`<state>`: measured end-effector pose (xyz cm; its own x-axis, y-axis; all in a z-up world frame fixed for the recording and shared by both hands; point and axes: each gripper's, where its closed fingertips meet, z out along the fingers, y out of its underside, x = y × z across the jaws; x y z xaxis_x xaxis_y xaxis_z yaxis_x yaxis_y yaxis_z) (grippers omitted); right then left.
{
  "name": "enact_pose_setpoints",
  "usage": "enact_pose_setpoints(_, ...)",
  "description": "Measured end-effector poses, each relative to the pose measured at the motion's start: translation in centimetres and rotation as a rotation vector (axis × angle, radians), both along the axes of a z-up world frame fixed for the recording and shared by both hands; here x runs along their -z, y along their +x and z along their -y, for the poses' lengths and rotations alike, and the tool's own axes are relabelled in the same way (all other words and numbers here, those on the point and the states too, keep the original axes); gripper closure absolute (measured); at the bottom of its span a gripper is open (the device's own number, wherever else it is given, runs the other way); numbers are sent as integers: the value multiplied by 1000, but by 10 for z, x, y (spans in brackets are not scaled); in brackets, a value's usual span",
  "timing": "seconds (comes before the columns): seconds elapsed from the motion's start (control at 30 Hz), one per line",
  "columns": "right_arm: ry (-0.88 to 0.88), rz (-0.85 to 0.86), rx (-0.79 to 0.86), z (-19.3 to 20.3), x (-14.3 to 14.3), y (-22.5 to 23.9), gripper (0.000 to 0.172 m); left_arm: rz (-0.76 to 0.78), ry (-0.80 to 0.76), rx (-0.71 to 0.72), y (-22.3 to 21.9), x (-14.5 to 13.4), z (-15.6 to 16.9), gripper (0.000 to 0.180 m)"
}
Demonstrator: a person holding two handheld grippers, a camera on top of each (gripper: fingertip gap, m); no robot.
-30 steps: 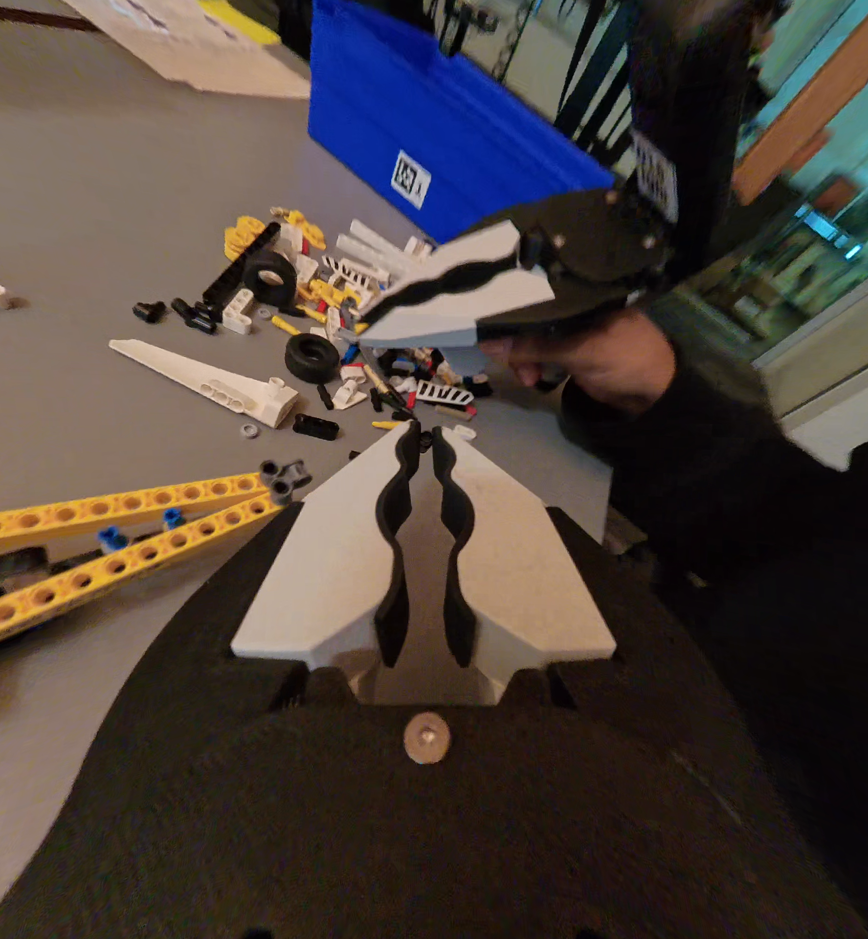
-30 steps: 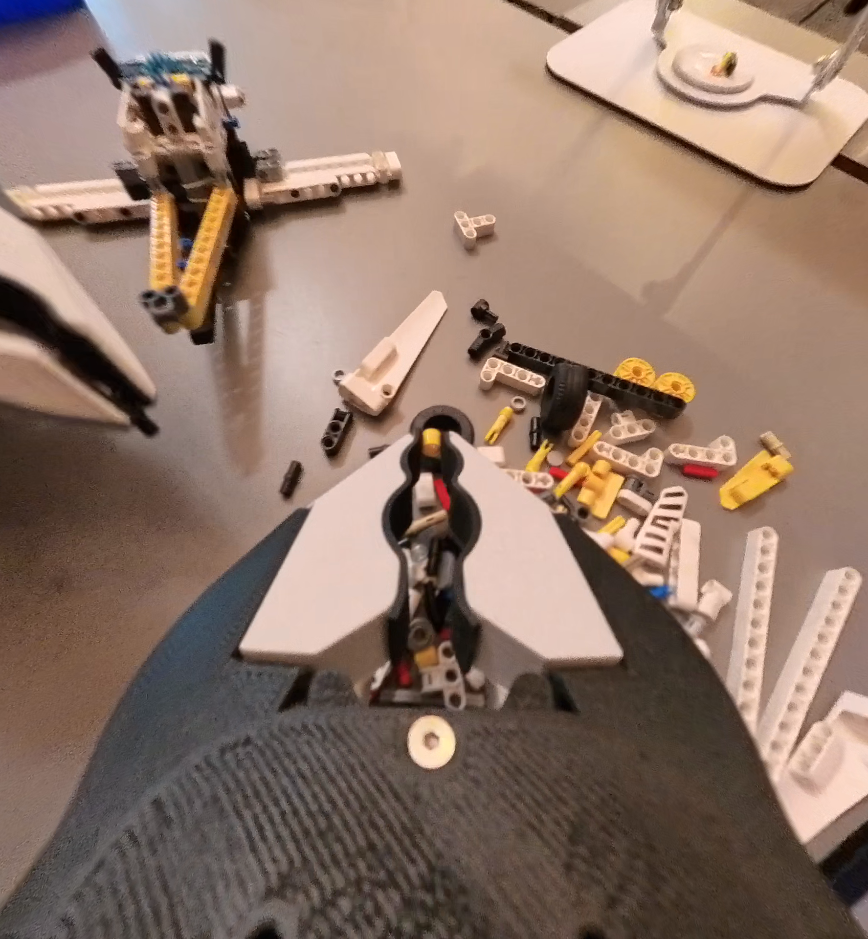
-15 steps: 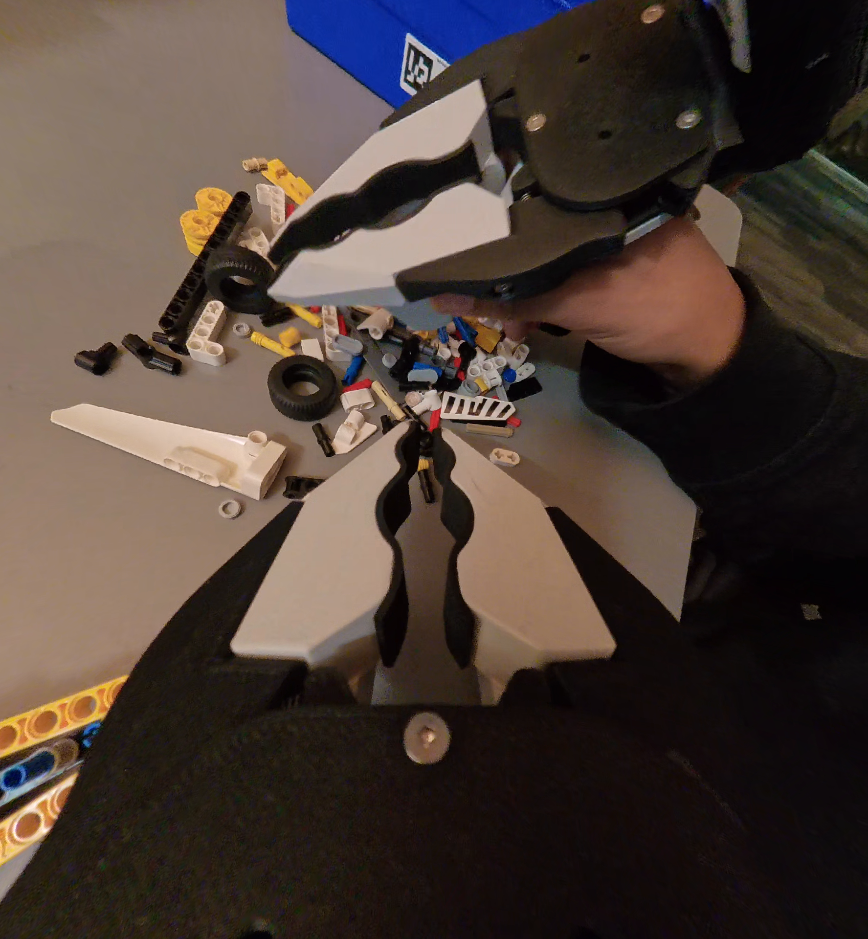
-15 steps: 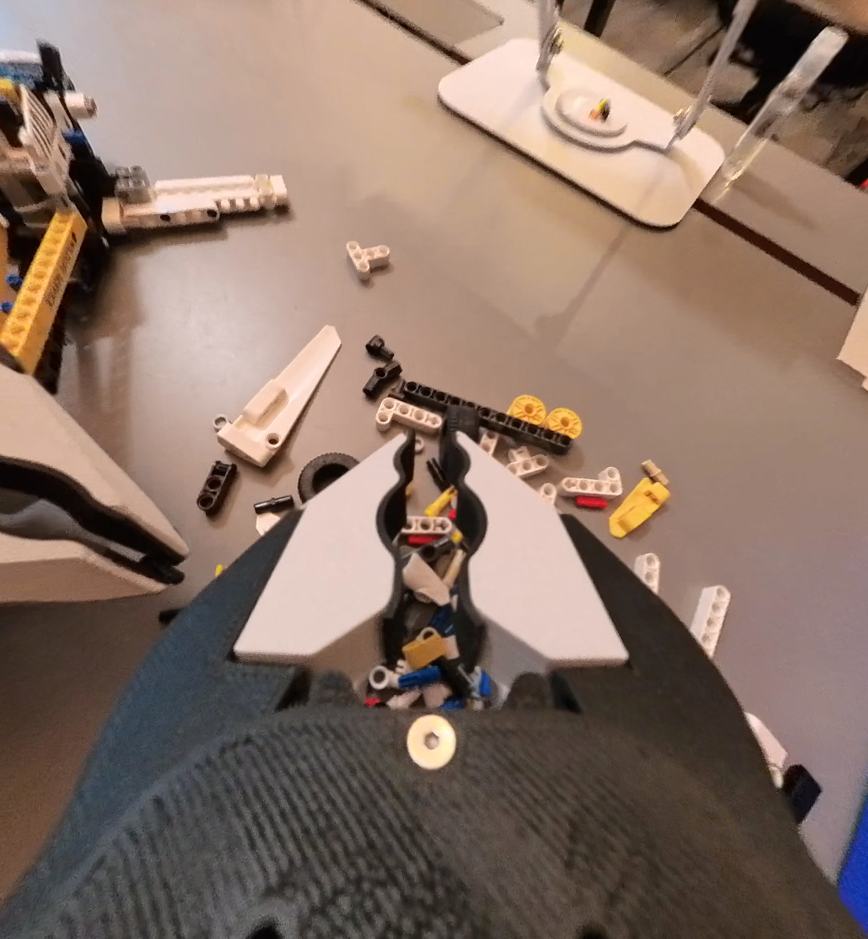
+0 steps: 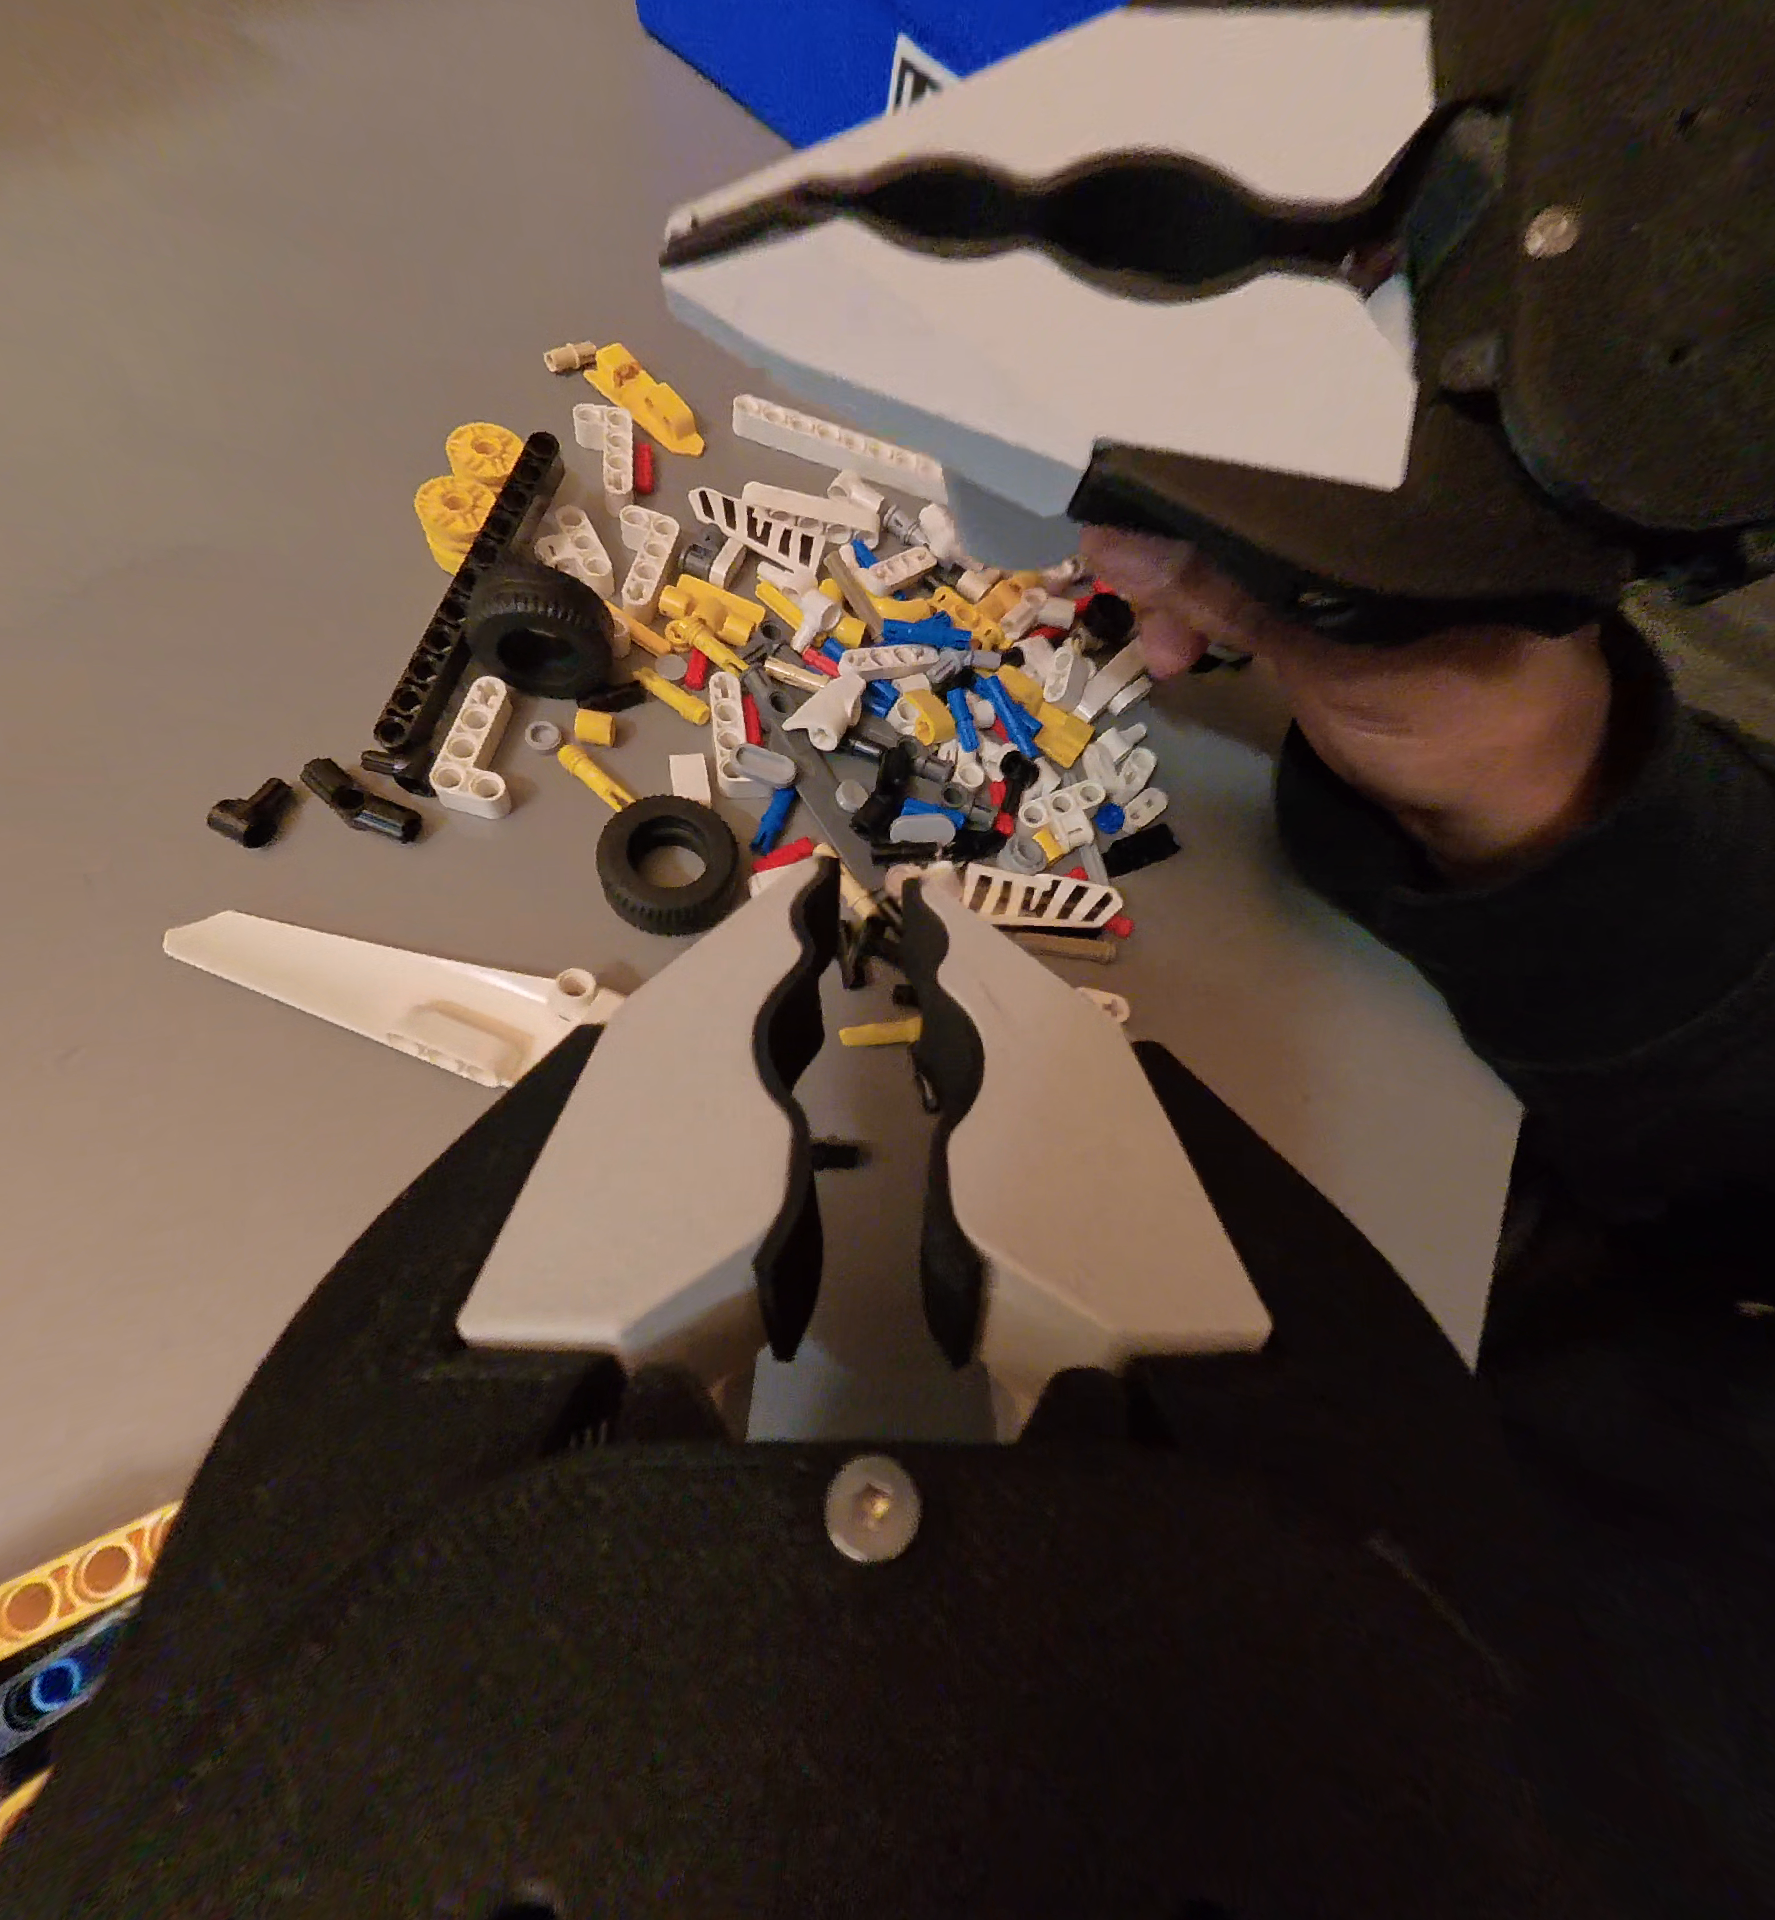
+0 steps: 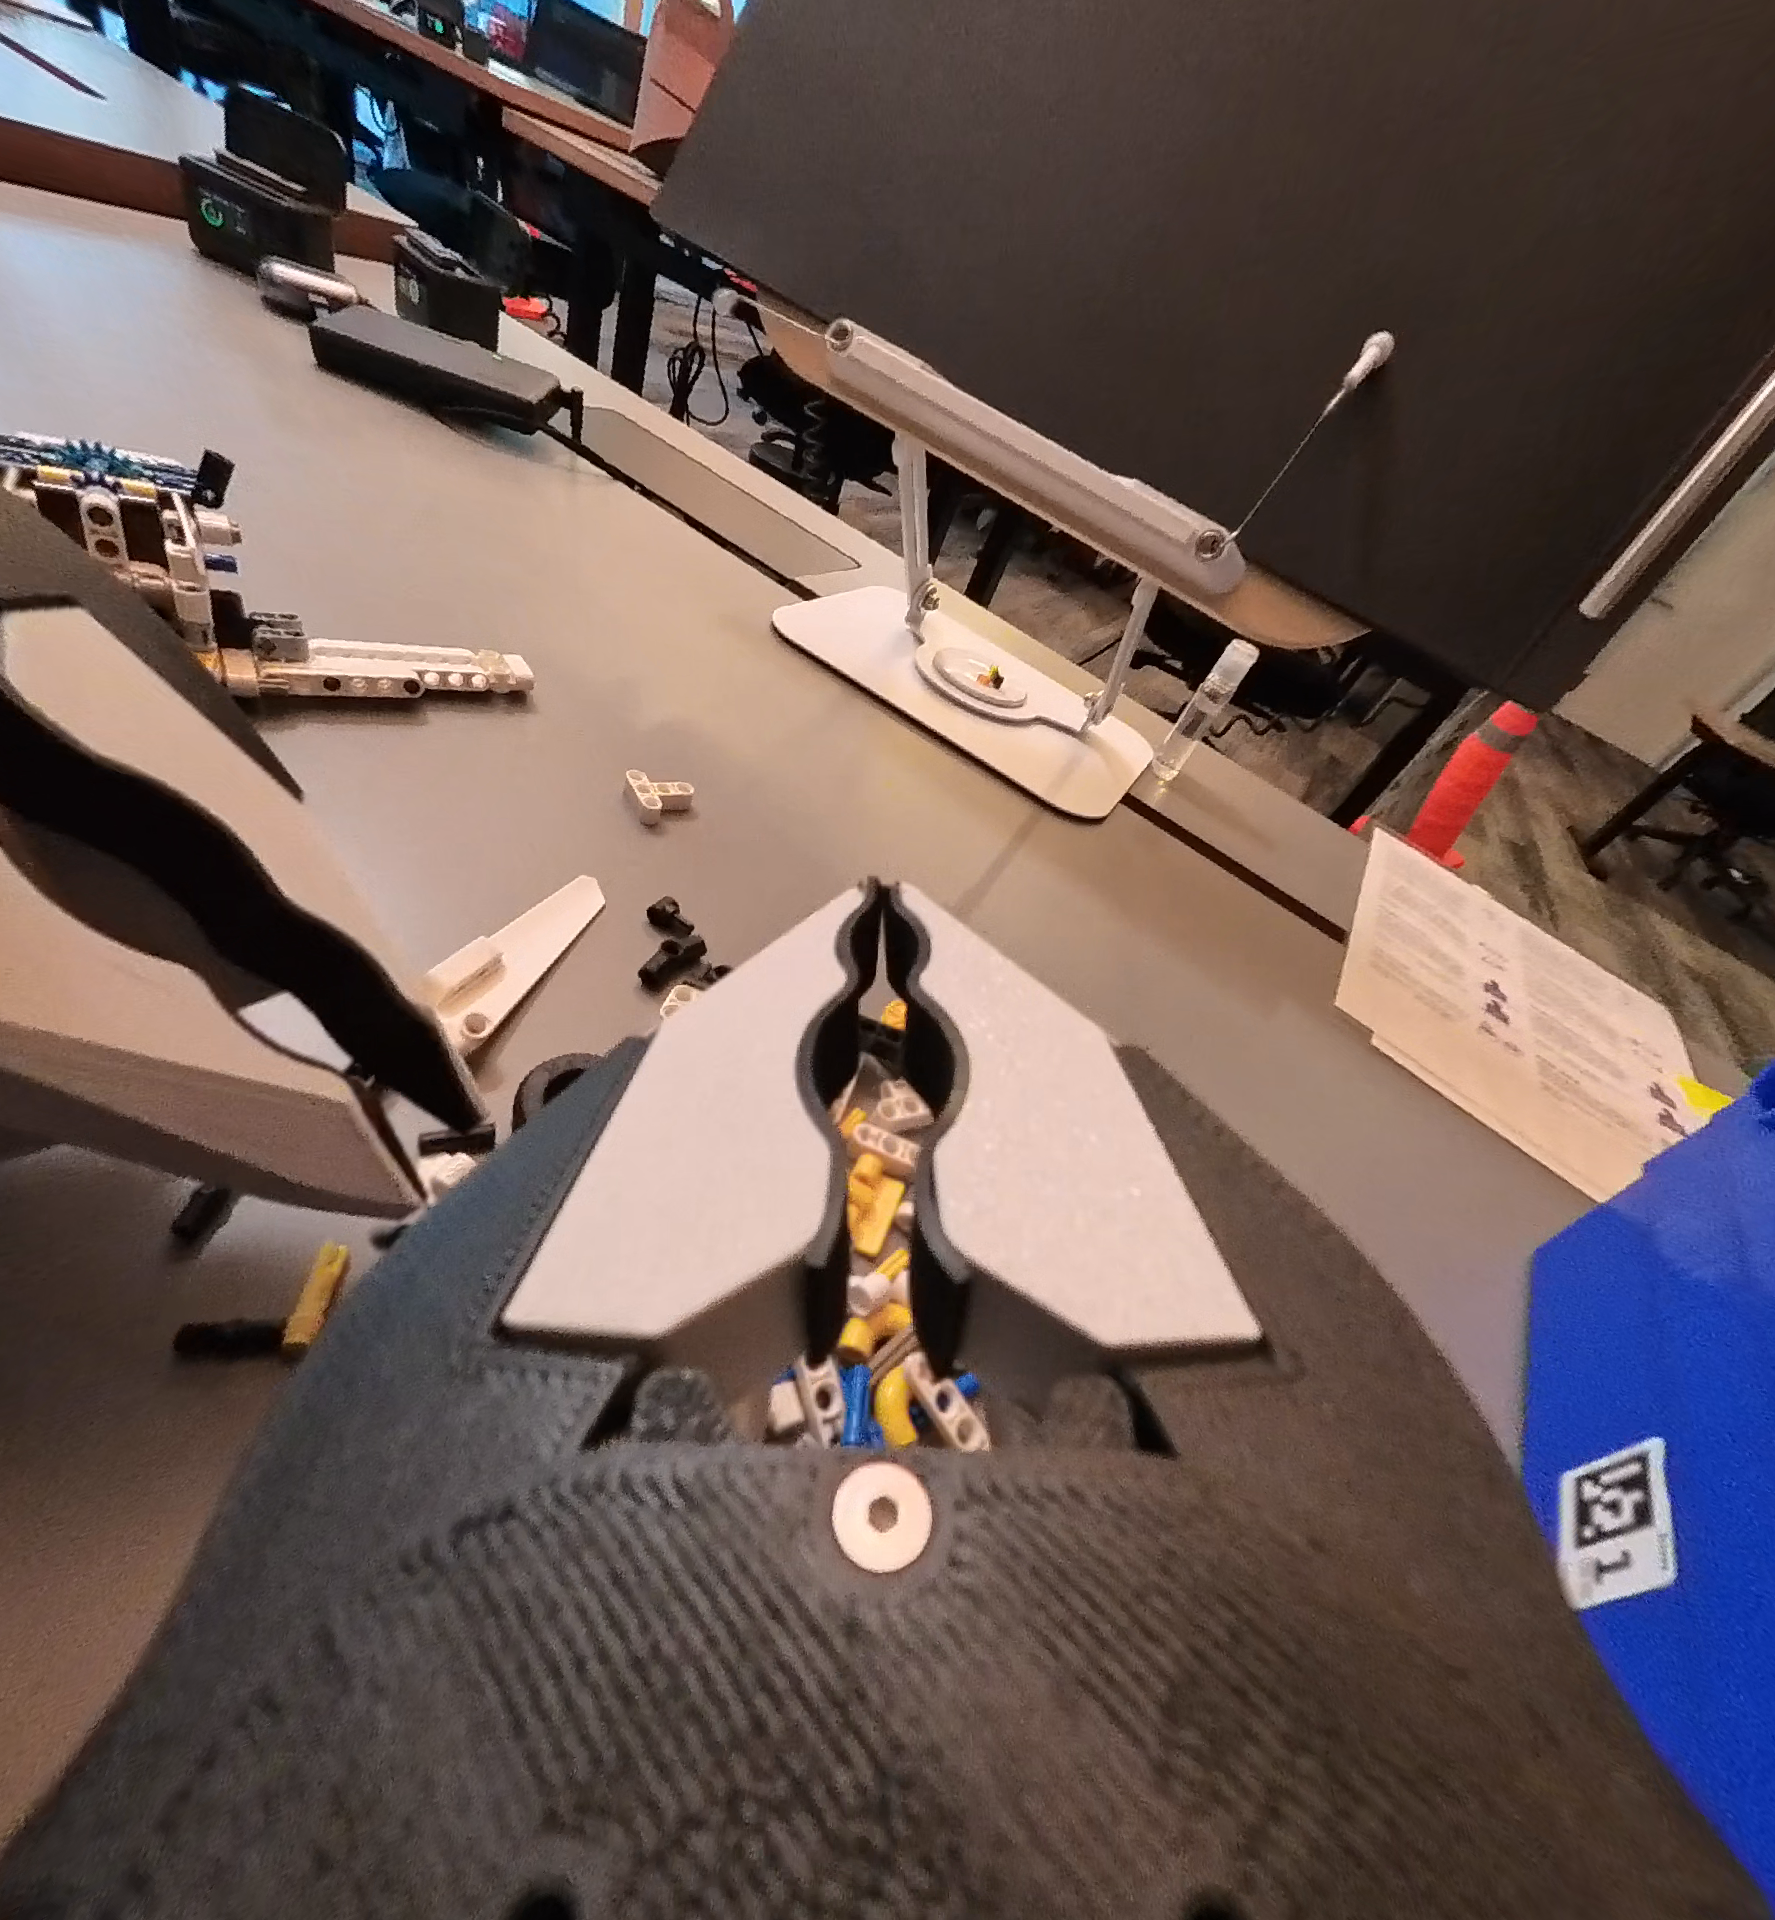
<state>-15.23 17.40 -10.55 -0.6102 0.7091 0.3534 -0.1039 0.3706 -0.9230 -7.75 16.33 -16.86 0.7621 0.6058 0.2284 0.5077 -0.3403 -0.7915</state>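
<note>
- Left tongs (image 5: 867,894): narrowly parted, shut a moment ago; tips low over near edge of brick pile (image 5: 862,675).
- Right tongs (image 6: 878,899): closed up, tips meeting, above pile.

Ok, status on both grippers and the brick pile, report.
Left gripper tips apart, at pile near edge, over small pins. Right gripper shut, above pile. Tyre and white wing beside left tips.

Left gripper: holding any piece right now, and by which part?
Cannot tell. The left gripper has its tips slightly apart at the near edge of the loose brick pile, with small dark and tan pieces between them; whether the pads press on any is unclear.
</note>
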Motion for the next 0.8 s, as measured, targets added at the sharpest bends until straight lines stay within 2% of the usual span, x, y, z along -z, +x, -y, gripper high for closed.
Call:
enact_pose_setpoints(0.13, -83, -6, -16, -3, -10, 4, 172, -31, 77, -15, 0, -17, 7, 167)
enact_pose_setpoints(0.27, -150, -4, -24, -8, -16, 6, 172, -135, 194, -10, 6, -49, 19, 167)
enact_pose_setpoints(0.43, -177, -11, -45, -6, -19, 10, 172, -260, 267, -116, 10, -75, 68, 168)
enact_pose_setpoints(0.5, -240, -11, -107, 3, -30, 22, 169, -298, 302, -166, 13, -80, 93, 168)
enact_pose_setpoints(0.63, -472, 78, -373, 49, -62, 70, 161, -303, 396, -266, 24, -77, 136, 169)
enact_pose_setpoints(0.7, -441, 180, -453, 80, -52, 84, 154, -286, 438, -302, 30, -76, 150, 169)
enact_pose_setpoints(0.8, -245, 326, -481, 119, -13, 92, 136, -274, 440, -346, 33, -69, 168, 168)
